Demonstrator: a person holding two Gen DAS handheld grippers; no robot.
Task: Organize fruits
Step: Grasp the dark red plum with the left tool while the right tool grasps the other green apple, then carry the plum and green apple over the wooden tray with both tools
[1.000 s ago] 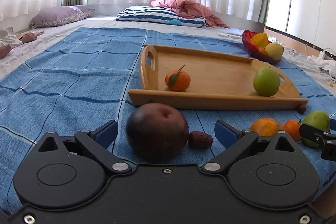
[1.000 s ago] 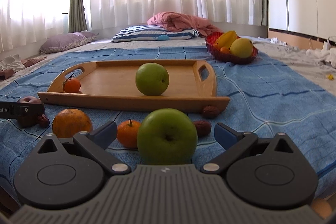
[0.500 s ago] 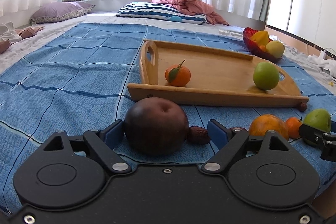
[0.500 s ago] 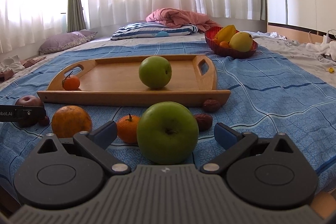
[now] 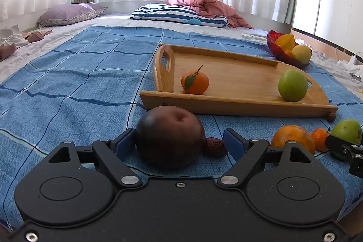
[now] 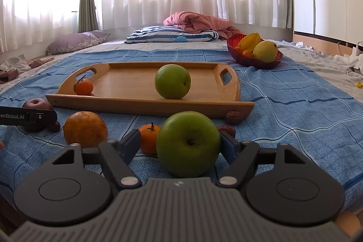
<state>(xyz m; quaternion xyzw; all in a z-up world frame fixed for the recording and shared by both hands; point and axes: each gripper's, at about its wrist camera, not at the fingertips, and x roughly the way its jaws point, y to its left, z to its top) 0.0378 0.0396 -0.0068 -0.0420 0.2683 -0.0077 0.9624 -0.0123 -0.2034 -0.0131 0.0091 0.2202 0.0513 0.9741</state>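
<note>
My left gripper [image 5: 179,142] has its jaws around a dark red apple [image 5: 169,136] on the blue blanket; the left pad touches it, the right pad stands off beside a date [image 5: 215,146]. My right gripper [image 6: 181,144] has its jaws closing around a green apple [image 6: 188,143], the right pad touching, the left pad a little apart. A wooden tray [image 5: 238,103] holds a mandarin [image 5: 195,82] and a green apple [image 5: 292,85]; it also shows in the right wrist view [image 6: 140,101]. An orange [image 6: 85,129] and a small mandarin [image 6: 148,138] lie between the grippers.
A red bowl [image 6: 254,60] of fruit stands behind the tray at the right. Dates [image 6: 234,117] lie by the tray's front right corner. Pillows [image 5: 179,15] and a pink quilt [image 5: 204,6] lie at the far end. The bed edge is just below me.
Both grippers have moved forward and narrowed around their apples. The left jaws closed from wide open to touching the dark apple; the right jaws closed in on the green apple.
</note>
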